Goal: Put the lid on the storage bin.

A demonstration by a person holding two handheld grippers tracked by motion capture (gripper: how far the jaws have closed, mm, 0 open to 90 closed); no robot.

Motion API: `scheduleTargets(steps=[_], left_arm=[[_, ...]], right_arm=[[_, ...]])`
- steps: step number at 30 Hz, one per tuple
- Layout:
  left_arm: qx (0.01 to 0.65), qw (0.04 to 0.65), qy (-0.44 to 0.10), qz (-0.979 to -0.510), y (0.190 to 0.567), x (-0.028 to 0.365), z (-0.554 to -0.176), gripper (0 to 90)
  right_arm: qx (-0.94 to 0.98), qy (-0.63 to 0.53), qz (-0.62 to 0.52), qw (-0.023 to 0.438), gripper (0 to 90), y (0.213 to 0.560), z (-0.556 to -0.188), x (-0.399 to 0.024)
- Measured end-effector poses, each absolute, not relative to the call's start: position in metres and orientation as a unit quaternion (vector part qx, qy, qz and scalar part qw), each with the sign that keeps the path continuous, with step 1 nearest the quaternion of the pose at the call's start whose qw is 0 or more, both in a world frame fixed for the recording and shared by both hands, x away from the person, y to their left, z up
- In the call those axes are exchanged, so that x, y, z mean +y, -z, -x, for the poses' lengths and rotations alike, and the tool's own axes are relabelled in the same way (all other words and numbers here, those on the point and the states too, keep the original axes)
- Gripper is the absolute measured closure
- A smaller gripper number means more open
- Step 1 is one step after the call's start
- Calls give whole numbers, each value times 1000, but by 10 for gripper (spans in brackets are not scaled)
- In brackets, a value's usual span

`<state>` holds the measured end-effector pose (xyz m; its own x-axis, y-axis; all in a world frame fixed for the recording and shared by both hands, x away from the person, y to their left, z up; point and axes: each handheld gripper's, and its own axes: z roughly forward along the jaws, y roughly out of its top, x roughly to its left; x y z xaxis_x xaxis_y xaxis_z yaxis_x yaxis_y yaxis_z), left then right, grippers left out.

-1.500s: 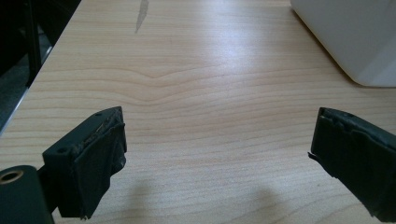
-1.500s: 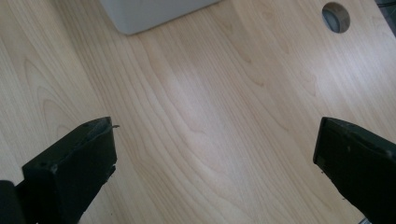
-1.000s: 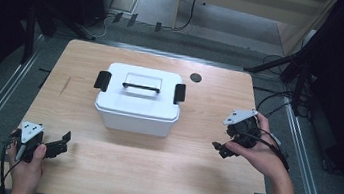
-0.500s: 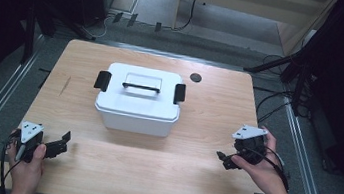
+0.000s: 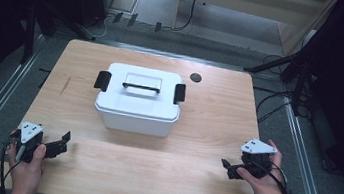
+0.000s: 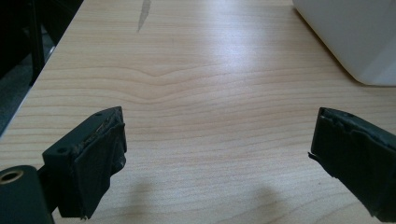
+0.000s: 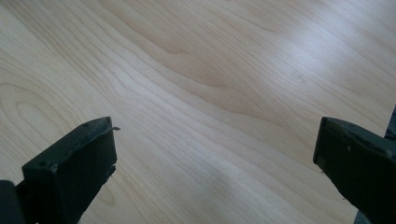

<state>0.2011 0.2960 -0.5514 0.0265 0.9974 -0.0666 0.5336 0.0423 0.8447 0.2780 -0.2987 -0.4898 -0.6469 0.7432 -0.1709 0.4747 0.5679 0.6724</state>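
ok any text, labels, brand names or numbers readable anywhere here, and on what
No readable text: none.
White lidded box: plain lid, black handle and black clips, no label or brand visible.
Wooden table: only wood grain and a dark round spot, no writing.
Left claw and right claw: grey plates on top bear small dots, no letters or numbers.

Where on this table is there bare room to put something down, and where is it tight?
The table is mostly bare: a broad strip runs between the white lidded box and the near edge, bordered by the left gripper and right gripper. Both sides of the box are free too. Tightest is behind it, near the small dark disc.
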Motion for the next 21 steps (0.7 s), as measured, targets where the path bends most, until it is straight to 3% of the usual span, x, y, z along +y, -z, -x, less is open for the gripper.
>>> scheduleTargets(steps=[21], left_arm=[[621,364,-321,-615,552,295,-201,41]], right_arm=[[789,-375,-416,251,0,518,-240,-344]])
